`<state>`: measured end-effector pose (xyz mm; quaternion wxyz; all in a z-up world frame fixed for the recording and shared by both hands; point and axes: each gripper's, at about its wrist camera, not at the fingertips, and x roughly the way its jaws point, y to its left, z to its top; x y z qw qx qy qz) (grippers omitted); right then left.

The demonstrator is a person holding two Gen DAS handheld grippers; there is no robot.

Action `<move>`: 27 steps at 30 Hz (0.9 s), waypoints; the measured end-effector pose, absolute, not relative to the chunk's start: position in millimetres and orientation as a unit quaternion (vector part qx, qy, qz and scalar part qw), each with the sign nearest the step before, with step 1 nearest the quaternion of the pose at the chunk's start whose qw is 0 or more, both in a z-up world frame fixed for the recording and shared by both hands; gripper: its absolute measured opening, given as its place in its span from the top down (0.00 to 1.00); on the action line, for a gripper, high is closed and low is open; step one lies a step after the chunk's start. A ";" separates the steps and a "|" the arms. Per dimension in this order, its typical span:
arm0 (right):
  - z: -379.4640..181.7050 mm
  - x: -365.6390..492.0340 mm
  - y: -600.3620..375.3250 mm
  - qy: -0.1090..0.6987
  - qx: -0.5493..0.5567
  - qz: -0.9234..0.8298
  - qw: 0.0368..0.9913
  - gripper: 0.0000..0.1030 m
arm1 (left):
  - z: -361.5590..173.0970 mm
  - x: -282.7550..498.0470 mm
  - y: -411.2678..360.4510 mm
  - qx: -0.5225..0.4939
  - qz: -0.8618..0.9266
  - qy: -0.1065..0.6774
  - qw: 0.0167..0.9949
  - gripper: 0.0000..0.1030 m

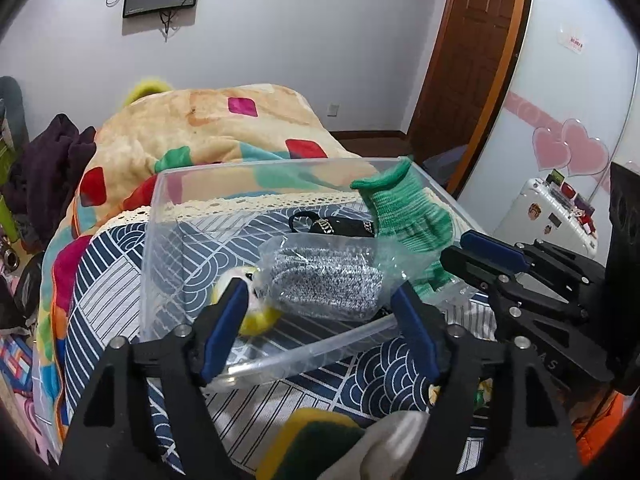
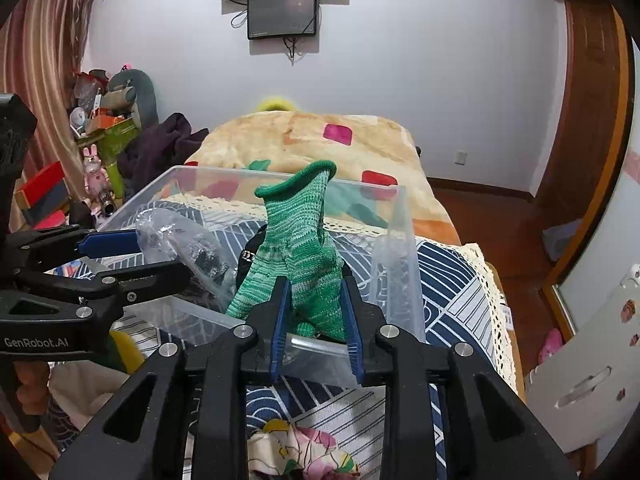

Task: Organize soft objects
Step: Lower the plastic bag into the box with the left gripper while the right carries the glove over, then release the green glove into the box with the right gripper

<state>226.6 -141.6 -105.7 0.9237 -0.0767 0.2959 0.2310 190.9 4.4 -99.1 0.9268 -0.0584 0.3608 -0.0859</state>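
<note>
"GenRobot.AI"-marked left gripper (image 2: 160,256) apart; right gripper (image 2: 316,320) seemingly clamped on green glove (image 2: 298,256).

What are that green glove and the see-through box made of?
The green glove looks like knitted yarn, matte: ribbed stitches and a rolled cuff show. The box seems to be clear, glossy hard plastic: the bedcover pattern shows through its straight walls.
</note>
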 end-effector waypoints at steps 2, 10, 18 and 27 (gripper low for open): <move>-103.2 224.2 -143.9 0.293 -0.072 0.236 0.924 0.76 | -95.5 186.2 5.1 -0.057 -0.088 0.356 0.928 0.26; -88.6 207.3 -154.1 0.260 -0.051 0.234 0.936 0.49 | -78.8 159.5 11.6 -0.052 -0.079 0.327 0.940 0.14; -82.4 186.1 -166.2 0.236 -0.038 0.230 0.943 0.33 | -84.9 133.3 15.3 -0.060 -0.082 0.331 0.938 0.07; -116.0 172.1 -164.6 0.282 -0.054 0.230 0.930 0.33 | -102.8 95.5 -1.4 -0.077 -0.105 0.347 0.929 0.07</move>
